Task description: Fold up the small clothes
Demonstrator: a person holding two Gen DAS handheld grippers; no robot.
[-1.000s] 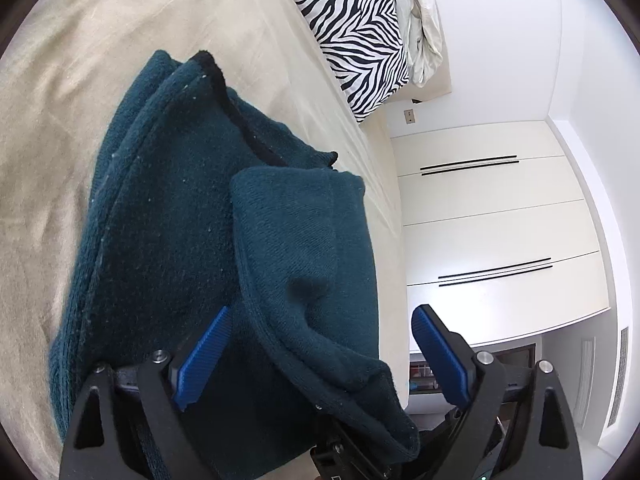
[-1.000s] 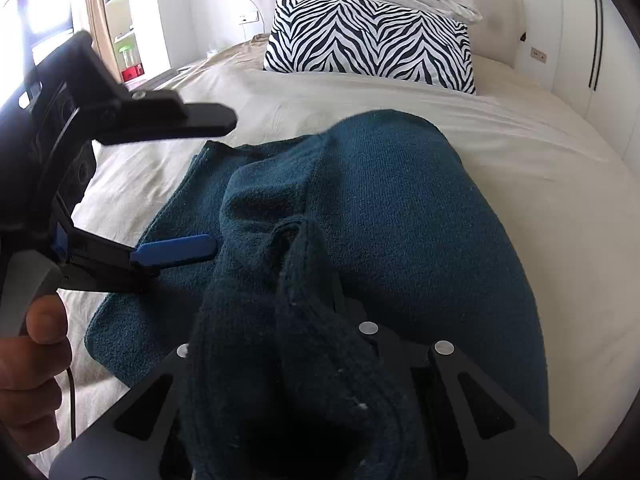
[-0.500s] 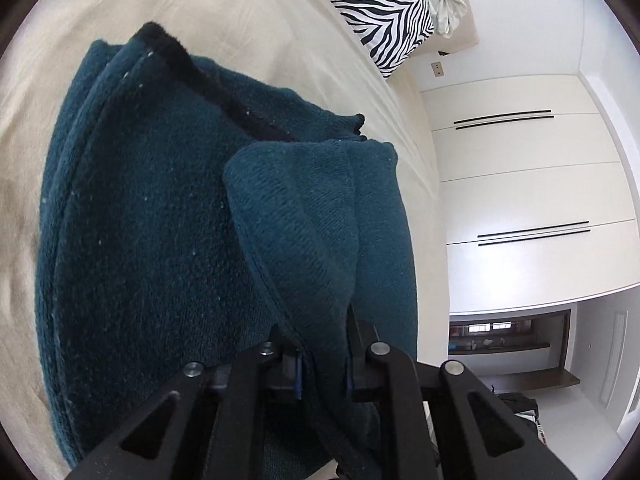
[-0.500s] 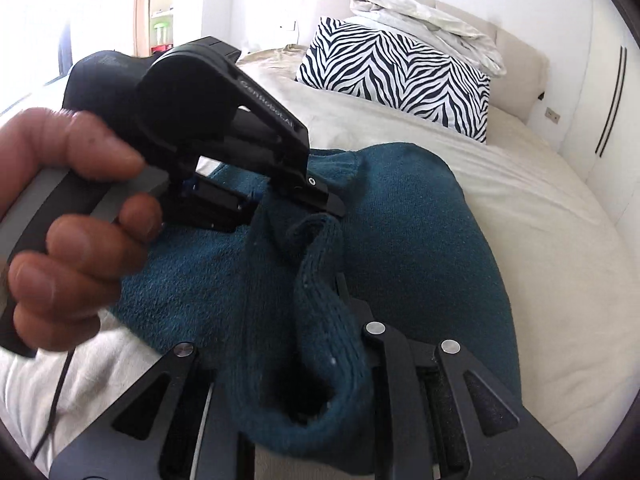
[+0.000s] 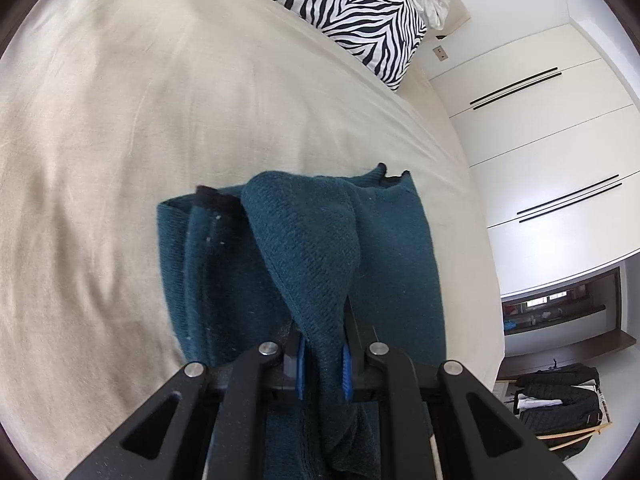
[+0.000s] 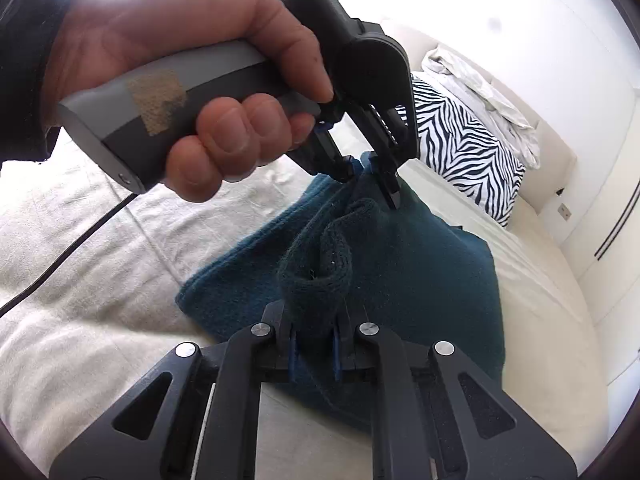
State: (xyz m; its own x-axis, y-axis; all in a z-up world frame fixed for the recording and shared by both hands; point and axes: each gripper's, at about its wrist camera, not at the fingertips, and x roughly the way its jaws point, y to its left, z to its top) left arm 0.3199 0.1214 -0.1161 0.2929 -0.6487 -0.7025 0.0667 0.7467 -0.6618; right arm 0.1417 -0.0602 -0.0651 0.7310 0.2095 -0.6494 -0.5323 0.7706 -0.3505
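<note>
A dark teal knit garment (image 5: 304, 248) is lifted off the beige bed, hanging in folds. My left gripper (image 5: 323, 368) is shut on a fold of its edge. In the right wrist view the garment (image 6: 420, 272) hangs between both grippers. My right gripper (image 6: 314, 354) is shut on a rolled hem of it. The left gripper (image 6: 370, 176) shows there too, held in a hand, pinching the garment's upper edge just above and beyond my right one.
The beige bed sheet (image 5: 120, 140) spreads below. A zebra-print pillow (image 5: 352, 12) and crumpled white bedding (image 6: 480, 92) lie at the headboard. White wardrobe doors (image 5: 552, 168) stand beside the bed. A black cable (image 6: 60, 264) trails over the sheet.
My left gripper closed on the garment's edge. Both grippers then lifted the garment up off the bed, so more bare sheet shows below.
</note>
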